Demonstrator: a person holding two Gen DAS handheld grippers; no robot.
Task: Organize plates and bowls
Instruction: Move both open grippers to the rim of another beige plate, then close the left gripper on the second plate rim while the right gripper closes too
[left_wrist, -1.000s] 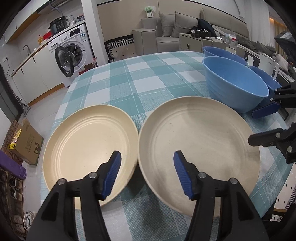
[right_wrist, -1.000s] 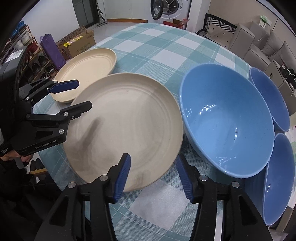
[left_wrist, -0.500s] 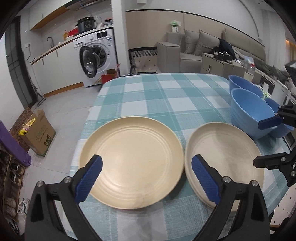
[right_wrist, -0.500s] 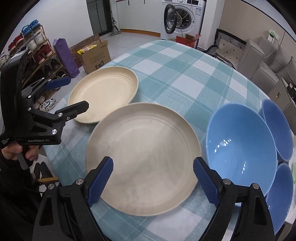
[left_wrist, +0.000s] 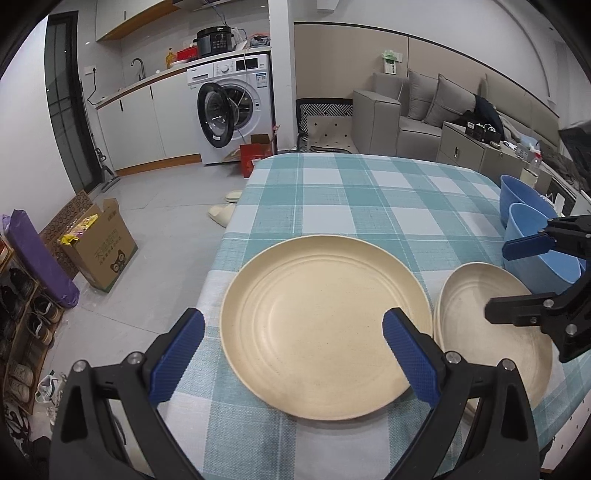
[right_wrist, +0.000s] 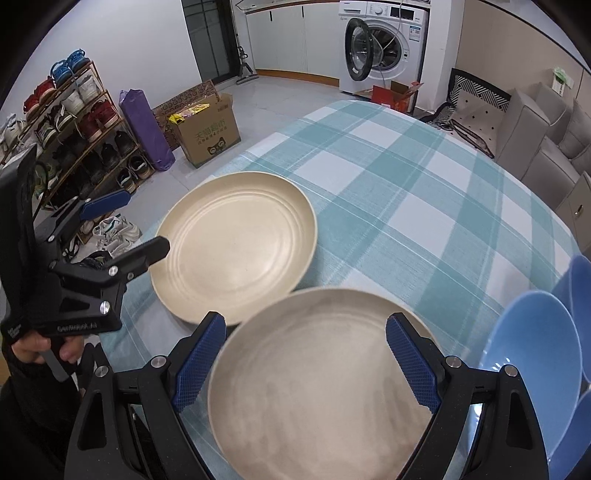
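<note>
Two cream plates lie side by side on the checked tablecloth. My left gripper (left_wrist: 293, 354) hovers open over the near part of the left plate (left_wrist: 325, 325), its blue pads wide apart and touching nothing. The right plate (right_wrist: 317, 387) lies under my right gripper (right_wrist: 304, 360), which is also open with its pads clear of the rim. In the left wrist view the right gripper (left_wrist: 496, 281) hangs over the right plate (left_wrist: 480, 332) next to the blue bowls (left_wrist: 535, 236). The right wrist view shows the left plate (right_wrist: 236, 251), the left gripper (right_wrist: 127, 229) and a large blue bowl (right_wrist: 532, 365).
The table's left edge (left_wrist: 221, 258) drops to the floor beside the left plate. A cardboard box (left_wrist: 99, 247), slippers, a shoe rack (right_wrist: 74, 140) and a washing machine (left_wrist: 236, 107) stand beyond it. A sofa (left_wrist: 406, 110) is behind the table. A hand (right_wrist: 33, 347) grips the left tool.
Both grippers have opened wide. The left one shifted from the gap between the plates to over the left plate. The right one moved from the plate-bowl gap to over the right plate.
</note>
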